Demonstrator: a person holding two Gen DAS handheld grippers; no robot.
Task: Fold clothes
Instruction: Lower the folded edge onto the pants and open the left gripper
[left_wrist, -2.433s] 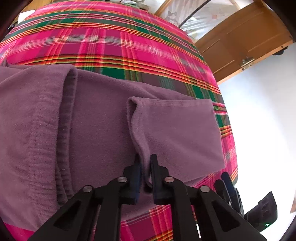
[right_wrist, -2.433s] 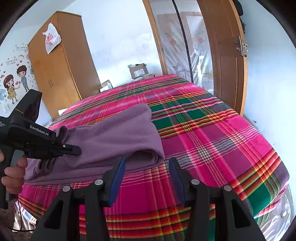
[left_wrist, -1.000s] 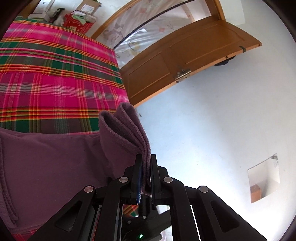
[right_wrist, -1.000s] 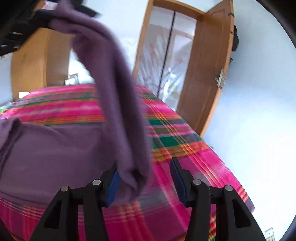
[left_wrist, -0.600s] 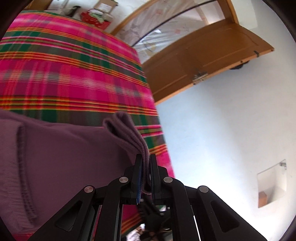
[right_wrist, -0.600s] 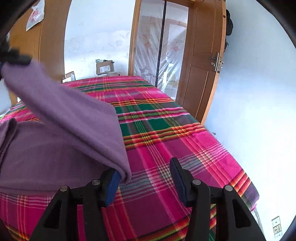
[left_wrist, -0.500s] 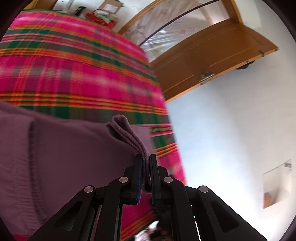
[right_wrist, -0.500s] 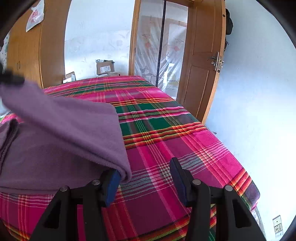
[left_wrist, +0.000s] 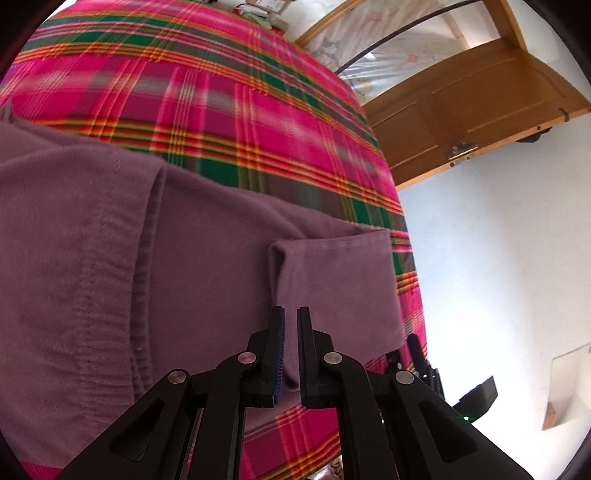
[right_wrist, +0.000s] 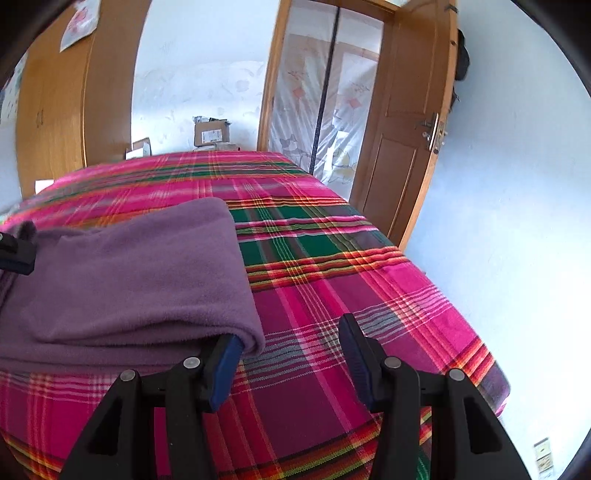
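Observation:
A purple fleece garment (left_wrist: 110, 258) lies on the plaid bed cover, with a folded flap (left_wrist: 332, 273) laid flat on top at its right end. My left gripper (left_wrist: 290, 332) hovers over the near edge of that flap, its jaws a narrow gap apart with cloth showing between them; I cannot tell whether it still grips. In the right wrist view the garment (right_wrist: 129, 280) lies folded at the left. My right gripper (right_wrist: 291, 343) is open and empty, its left finger beside the garment's near right corner.
The pink, green and orange plaid bed cover (right_wrist: 332, 280) spreads to the right and far side. A wooden door (right_wrist: 402, 147) and a plastic-covered doorway stand beyond the bed. A wooden wardrobe (right_wrist: 55, 110) stands at the far left. The bed edge drops off at the right.
The left gripper has lowered the raised flap of the garment down flat onto the rest of it, and its jaws have parted slightly. The right gripper stays open beside the garment.

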